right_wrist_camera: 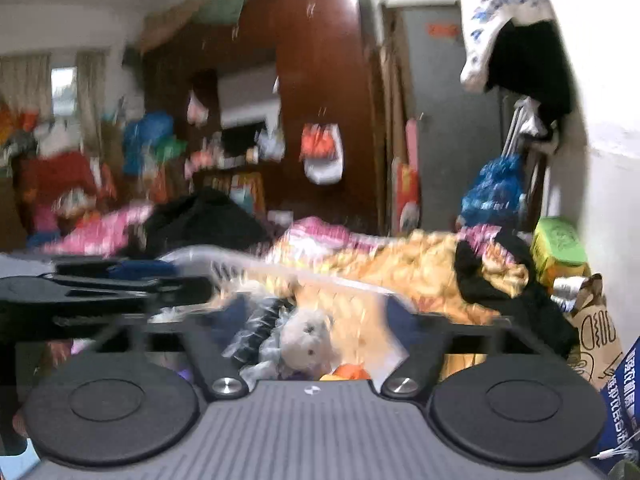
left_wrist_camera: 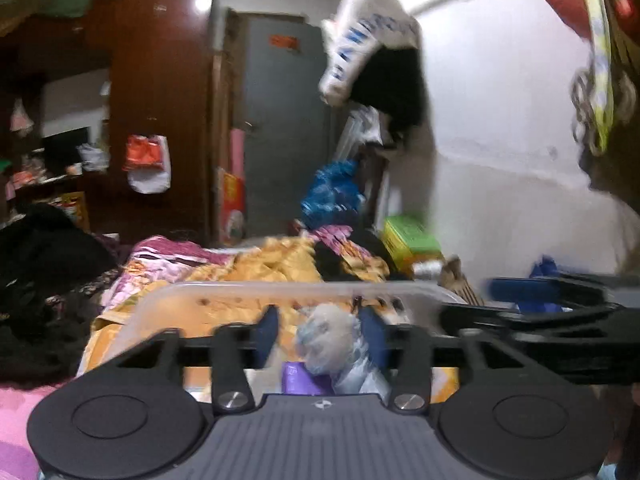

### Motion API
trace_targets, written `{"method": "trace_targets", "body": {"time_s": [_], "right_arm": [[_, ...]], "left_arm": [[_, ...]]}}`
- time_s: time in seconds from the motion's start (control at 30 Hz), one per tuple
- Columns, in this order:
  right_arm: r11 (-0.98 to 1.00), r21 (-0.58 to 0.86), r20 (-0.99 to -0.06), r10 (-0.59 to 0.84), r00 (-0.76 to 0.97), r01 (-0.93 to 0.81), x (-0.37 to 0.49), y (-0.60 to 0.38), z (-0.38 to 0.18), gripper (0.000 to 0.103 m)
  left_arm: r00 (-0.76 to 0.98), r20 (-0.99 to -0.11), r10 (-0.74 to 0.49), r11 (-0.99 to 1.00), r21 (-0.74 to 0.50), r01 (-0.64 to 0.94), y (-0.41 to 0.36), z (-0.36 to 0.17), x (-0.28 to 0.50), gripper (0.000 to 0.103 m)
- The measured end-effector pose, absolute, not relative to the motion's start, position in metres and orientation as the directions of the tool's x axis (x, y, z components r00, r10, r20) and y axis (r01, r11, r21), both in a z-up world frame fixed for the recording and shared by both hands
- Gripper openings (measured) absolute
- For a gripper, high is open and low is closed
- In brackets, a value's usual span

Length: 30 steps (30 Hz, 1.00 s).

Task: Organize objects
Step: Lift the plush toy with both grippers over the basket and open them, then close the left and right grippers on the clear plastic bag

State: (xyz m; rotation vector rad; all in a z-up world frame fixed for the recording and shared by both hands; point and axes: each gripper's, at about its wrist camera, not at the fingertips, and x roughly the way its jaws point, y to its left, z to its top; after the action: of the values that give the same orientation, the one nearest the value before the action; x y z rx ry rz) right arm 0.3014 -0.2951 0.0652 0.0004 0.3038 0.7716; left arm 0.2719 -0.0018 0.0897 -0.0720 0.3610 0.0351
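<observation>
left view: black clothes (left_wrist_camera: pixel 44 280) piled far left on the bed (left_wrist_camera: pixel 24 412). clear bin (left_wrist_camera: pixel 280 289) sits mid-frame on the yellow quilt (left_wrist_camera: pixel 280 258). left gripper (left_wrist_camera: pixel 319 330) is over the bin, blue pads either side of a crumpled plastic bag (left_wrist_camera: pixel 328 340). jaws partly apart; blur hides contact, so can't tell if it's gripping or just straddling. purple item (left_wrist_camera: pixel 298 378) lies just under the bag, near side. right gripper's arm crosses in at right, level with the bin rim.

right view: left tool's arm at left edge, then bin rim (right_wrist_camera: pixel 224 258), tilted and smeared by motion. right gripper (right_wrist_camera: pixel 316 320) is spread wide, nothing between the fingers, hanging over the bin. grey plush (right_wrist_camera: pixel 306 338) sits inside near the middle, dark ribbed packet (right_wrist_camera: pixel 256 330) just left of it, orange bit (right_wrist_camera: pixel 346 371) near right. green box (right_wrist_camera: pixel 558 244) far right by the wall.

step, my read: sorting the bin's contents, both tools working in it. plush and bag are in the bin.

next: settle the cameras first. right needs to drop and centre on the plush, then close. left must confirm hold on the bag; thin film slips and may drag the purple item.
</observation>
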Motion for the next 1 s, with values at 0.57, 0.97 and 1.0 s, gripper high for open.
{"method": "trace_targets", "body": {"time_s": [0.57,0.97,1.0], "right_arm": [[0.762,0.151,-0.516,0.604,0.607,-0.630,0.250,-0.360,-0.039,0.103],[0.729,0.152,-0.595,0.607,0.527,-0.667,0.273,-0.334,-0.043,0.103],[0.721,0.150,-0.595,0.612,0.521,-0.676,0.272,-0.333,-0.043,0.102]], "left_arm": [[0.904,-0.422,-0.063,0.996,-0.086,0.029,0.059,0.005,0.149,0.087],[0.814,-0.556,-0.169,0.983,-0.157,0.097,0.070,-0.028,0.178,0.086],[0.806,-0.562,-0.188,0.980,-0.164,0.115,0.070,-0.029,0.179,0.086]]}}
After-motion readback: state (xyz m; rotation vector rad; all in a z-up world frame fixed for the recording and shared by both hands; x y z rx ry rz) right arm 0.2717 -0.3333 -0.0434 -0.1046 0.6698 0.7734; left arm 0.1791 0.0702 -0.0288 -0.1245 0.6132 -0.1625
